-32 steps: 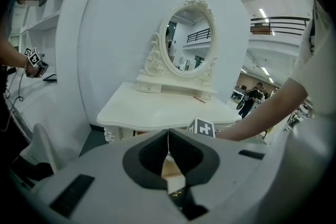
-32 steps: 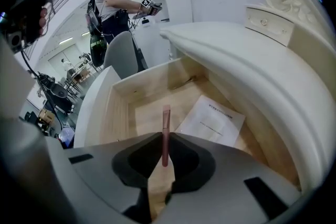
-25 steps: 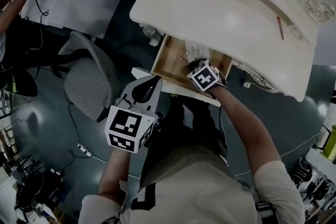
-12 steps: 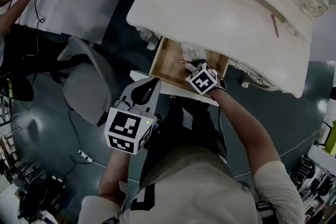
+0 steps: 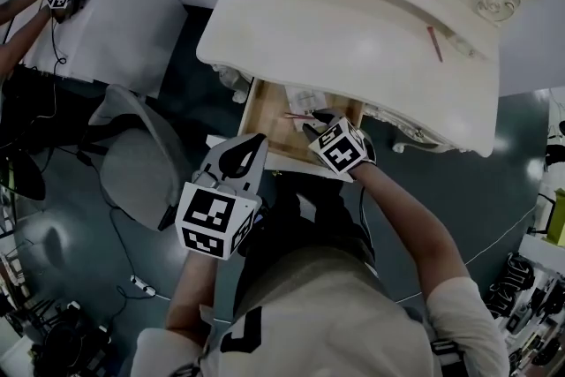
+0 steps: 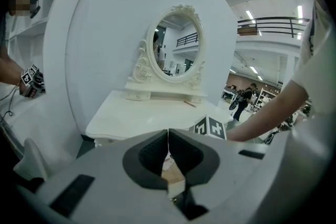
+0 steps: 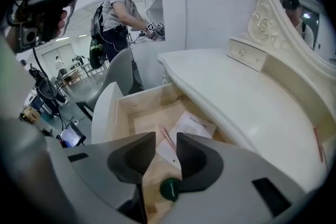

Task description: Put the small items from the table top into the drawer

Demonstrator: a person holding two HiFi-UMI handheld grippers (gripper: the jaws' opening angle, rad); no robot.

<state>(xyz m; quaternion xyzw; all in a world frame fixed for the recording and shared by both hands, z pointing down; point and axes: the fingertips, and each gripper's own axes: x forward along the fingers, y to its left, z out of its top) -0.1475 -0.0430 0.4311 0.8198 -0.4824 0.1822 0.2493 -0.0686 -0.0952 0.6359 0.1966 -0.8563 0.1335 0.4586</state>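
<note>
Head view, drawer [image 5: 265,117] partly under table top [image 5: 335,26], contents dim

A grey chair [image 5: 132,163] stands on the dark floor [image 5: 79,238].

Open wooden drawer [image 5: 265,115] under cream dressing table [image 5: 353,22], right claw [image 5: 311,121] over it, thin red stick [image 5: 435,43] on top

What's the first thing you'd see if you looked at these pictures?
Probably the big cream dressing table with its curly oval mirror. Right under it the wooden drawer is pulled out, with a paper and a green round thing inside, and the right claw hangs over it, its jaws just opened and holding nothing.
</note>
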